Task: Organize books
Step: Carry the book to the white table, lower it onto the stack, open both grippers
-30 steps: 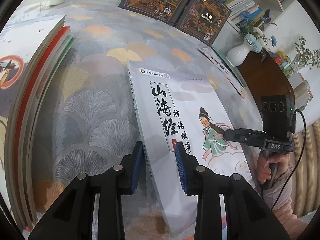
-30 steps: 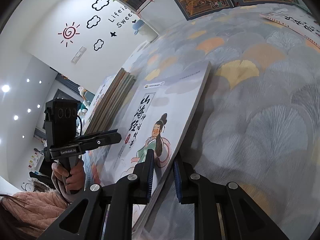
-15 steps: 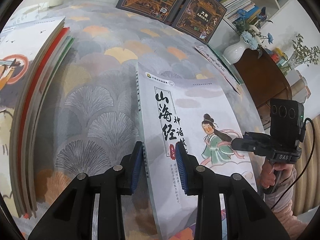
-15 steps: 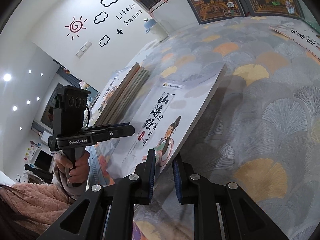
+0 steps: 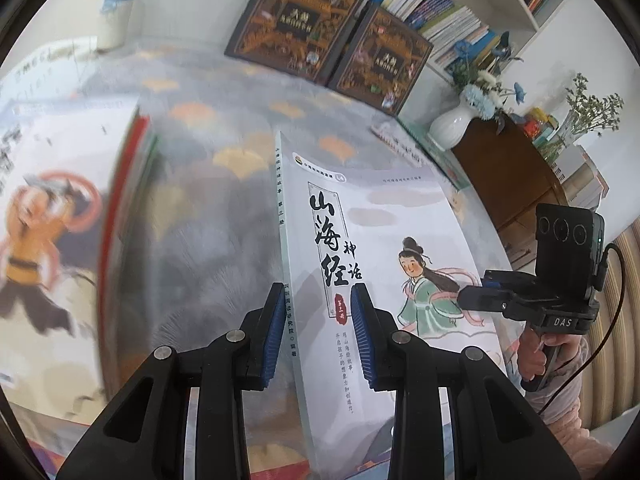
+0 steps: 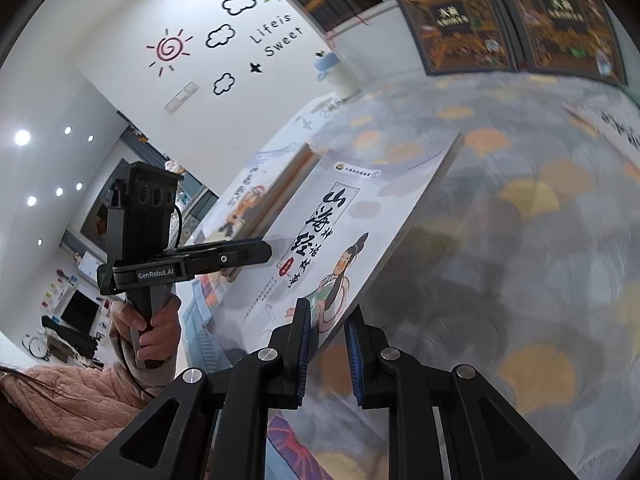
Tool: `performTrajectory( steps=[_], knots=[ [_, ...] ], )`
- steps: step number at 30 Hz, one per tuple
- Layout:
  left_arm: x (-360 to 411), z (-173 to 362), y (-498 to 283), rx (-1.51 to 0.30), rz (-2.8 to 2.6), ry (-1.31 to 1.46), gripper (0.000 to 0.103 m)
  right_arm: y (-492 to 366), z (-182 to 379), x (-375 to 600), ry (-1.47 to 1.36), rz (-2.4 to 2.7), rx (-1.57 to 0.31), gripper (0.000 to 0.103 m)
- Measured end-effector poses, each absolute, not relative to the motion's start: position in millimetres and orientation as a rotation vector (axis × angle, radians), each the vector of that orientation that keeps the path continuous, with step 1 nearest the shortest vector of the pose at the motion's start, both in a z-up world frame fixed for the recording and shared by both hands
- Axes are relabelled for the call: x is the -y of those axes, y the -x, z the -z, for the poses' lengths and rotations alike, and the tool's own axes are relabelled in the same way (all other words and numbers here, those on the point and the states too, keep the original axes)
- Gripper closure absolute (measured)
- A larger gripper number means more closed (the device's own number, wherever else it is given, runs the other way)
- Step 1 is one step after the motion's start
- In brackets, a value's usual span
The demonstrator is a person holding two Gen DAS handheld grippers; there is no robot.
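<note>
- Book (image 5: 372,248), a thin pale-grey paperback with black brush lettering and a green-robed figure, is tilted up off the fan-patterned grey tablecloth (image 5: 208,208), beside the stack of picture books (image 5: 60,216) on the left
- Left gripper (image 5: 316,330) straddles its spine edge, blue pads clamped on it
- Right gripper (image 6: 326,346) pinches the opposite edge
- Judgement: keep both grips level so the cover does not bow, then lower it square onto the stack

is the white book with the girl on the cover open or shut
Shut: the white book shows only its front cover and spine, pages together, gripped at both side edges by the left tongs and right tongs.
</note>
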State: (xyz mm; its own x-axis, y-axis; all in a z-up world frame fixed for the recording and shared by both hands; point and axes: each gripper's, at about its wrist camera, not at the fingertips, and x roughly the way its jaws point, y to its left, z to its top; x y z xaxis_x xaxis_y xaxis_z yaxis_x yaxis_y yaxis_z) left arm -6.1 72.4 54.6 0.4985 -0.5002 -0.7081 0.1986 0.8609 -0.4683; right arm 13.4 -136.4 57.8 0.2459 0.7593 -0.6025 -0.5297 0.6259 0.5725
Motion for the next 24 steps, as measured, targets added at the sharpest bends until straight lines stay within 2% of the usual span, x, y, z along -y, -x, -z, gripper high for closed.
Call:
performTrajectory(
  steps=[15,24],
  knots=[
    [-144,-114,1,-0.829,0.346,0.305,0.074,-37,-104,69,-0.244,-1.022,-0.906,0.085],
    [-214,-108,5,-0.814,0.289,0.345,0.074,-66,-104,4,-0.245,-1.069,-0.928,0.085]
  ],
)
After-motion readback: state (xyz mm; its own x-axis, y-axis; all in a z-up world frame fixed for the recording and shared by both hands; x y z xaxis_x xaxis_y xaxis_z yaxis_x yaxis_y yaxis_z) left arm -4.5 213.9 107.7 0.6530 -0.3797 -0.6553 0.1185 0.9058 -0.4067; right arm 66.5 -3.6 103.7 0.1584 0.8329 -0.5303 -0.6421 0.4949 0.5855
